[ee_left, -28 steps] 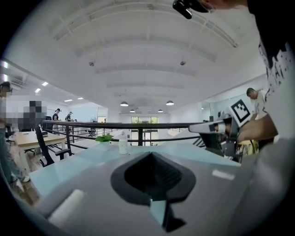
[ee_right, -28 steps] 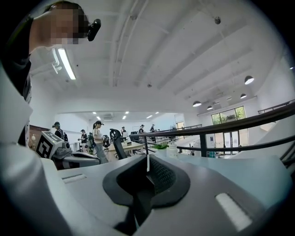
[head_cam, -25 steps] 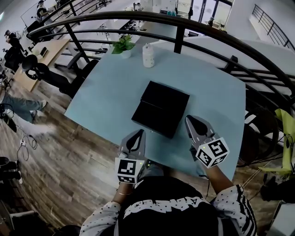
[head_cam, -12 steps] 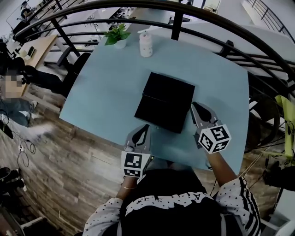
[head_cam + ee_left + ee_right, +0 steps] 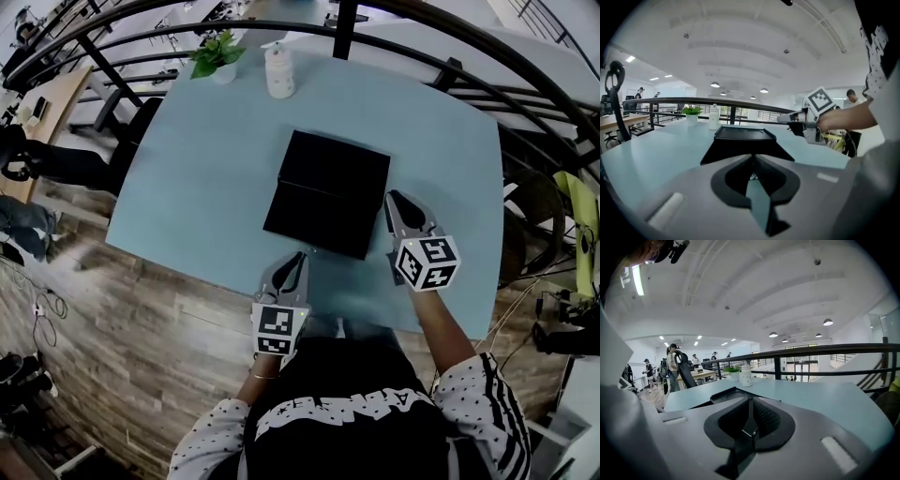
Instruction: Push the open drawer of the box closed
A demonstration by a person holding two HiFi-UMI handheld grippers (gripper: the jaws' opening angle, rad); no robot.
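Black box [image 5: 328, 192] lies on blue table [image 5: 187, 169], bottle [image 5: 278, 72] and plant [image 5: 214, 54] beyond.

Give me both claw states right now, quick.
Left claw: shut, holding nothing.
Right claw: shut, holding nothing.
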